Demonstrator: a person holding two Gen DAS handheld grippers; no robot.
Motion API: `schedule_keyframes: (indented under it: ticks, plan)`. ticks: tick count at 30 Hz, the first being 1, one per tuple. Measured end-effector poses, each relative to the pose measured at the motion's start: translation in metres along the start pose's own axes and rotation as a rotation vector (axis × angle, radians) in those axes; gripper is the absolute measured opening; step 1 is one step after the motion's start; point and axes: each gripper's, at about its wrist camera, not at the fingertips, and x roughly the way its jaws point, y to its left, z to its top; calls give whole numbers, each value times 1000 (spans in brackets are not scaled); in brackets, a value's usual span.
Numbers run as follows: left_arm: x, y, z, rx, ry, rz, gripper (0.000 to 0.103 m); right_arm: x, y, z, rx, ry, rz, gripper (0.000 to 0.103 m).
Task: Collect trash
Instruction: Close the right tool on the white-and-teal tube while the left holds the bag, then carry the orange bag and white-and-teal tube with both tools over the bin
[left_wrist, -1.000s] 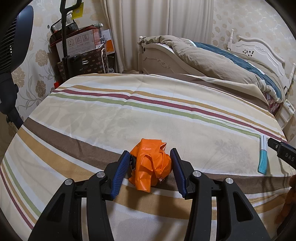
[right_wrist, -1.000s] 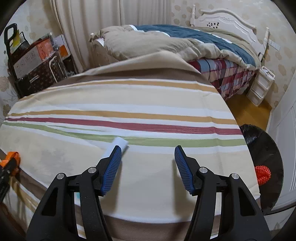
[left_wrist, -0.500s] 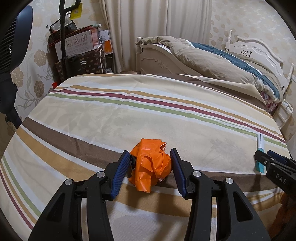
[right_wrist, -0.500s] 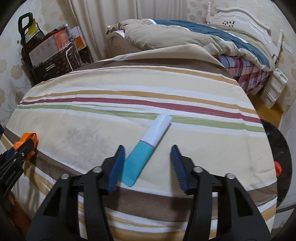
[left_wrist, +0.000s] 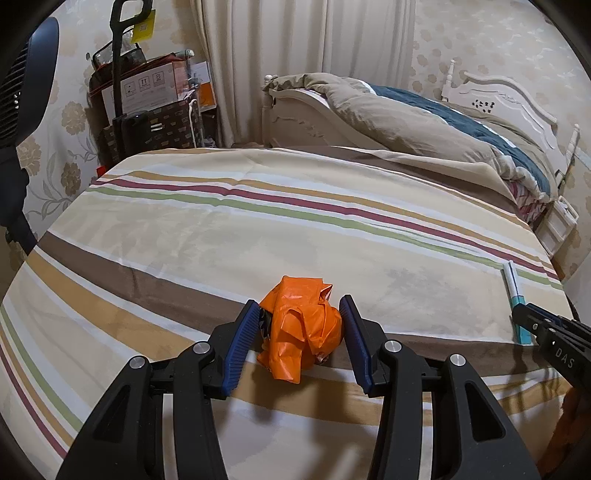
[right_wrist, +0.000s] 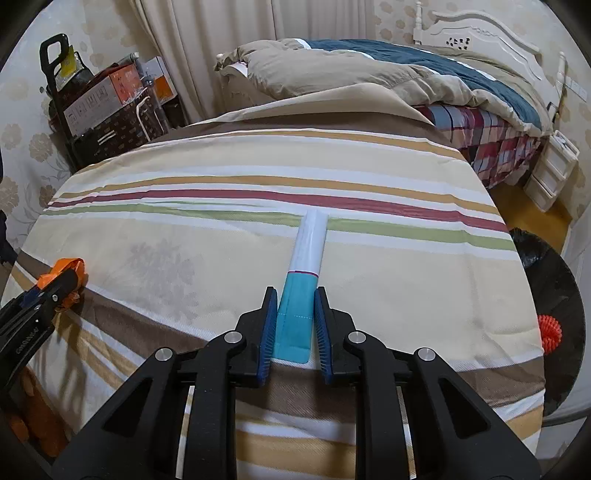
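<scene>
My left tongs (left_wrist: 301, 332) clamp the crumpled orange wrapper (left_wrist: 300, 326) at the near edge of the striped bedspread (left_wrist: 258, 229). My right tongs (right_wrist: 295, 325) sit narrow against the teal end of the teal-and-white packet (right_wrist: 301, 288). Only the right view shows the black bin (right_wrist: 554, 295), cut off at the frame edge.

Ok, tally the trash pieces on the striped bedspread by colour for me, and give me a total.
Orange: 1, crumpled orange plastic wrapper between the left claw fingers.
Teal and white: 1, flat teal-and-white packet between the right claw fingers.
Total: 2
</scene>
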Motion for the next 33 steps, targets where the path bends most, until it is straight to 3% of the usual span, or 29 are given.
schedule_keyframes:
  ticks: [19, 33]
  plan:
    - [-31, -75, -16, 90, -33, -105, 47, -53, -49, -24, 7, -98, -21, 20]
    - [-52, -183, -21, 242, -76, -221, 47, -87, -143, -39, 138, -174, -90, 20]
